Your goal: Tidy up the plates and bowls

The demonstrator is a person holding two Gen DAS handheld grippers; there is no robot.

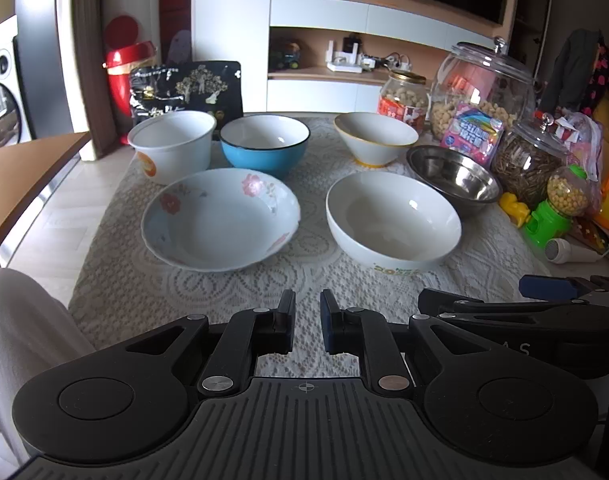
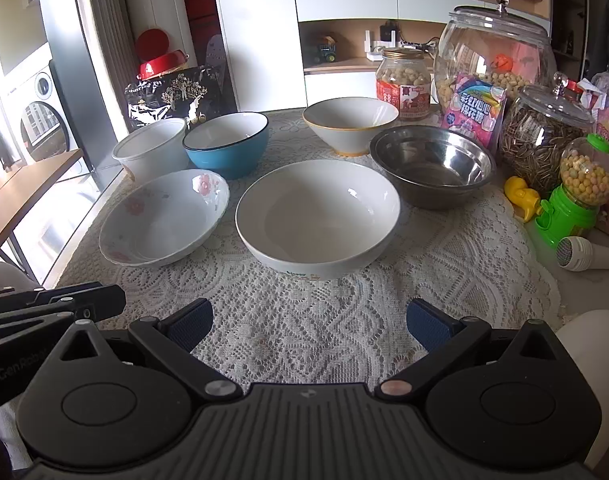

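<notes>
Nearest the lens: black ribbed housing and hinged matte arms of the left gripper [image 1: 307, 326], fingers [image 1: 285, 320] clenched with only a narrow slit between the flat pads, nothing held. Beside it, right gripper [image 2: 309, 322], fingers [image 2: 190, 322] released wide, blue textured pads apart over bare lace, nothing between them.

Underneath, white lace cloth [image 2: 304, 320] with a floral openwork pattern covering the worktop.

Six bowls set apart on the cloth in two loose rows. Front row: shallow floral bowl [image 1: 220, 220], glossy white with pink blossoms and a wavy rim, to the left; plain white bowl [image 1: 393, 222], deep and round, smooth glazed ceramic with a small green print near the foot, to the right. Just behind and right of that one, steel bowl [image 1: 454, 178], brushed metal, reflective inside. Back row: tall white bowl [image 1: 172, 144] with straight sides and an orange mark, just beside blue bowl [image 1: 264, 146], blue outside, white inside, dark rim; further right, conical bowl [image 1: 375, 136], white with a yellow rim and a narrow foot.

Along the right edge: large glass jar [image 2: 492, 52] with knobbed lid, smaller gold-lidded jar [image 2: 403, 84], lidded jar of striped seeds [image 2: 544, 136], pink packet [image 2: 474, 110], green candy dispenser [image 2: 576, 196], white microphone [image 2: 588, 254] lying flat.
</notes>
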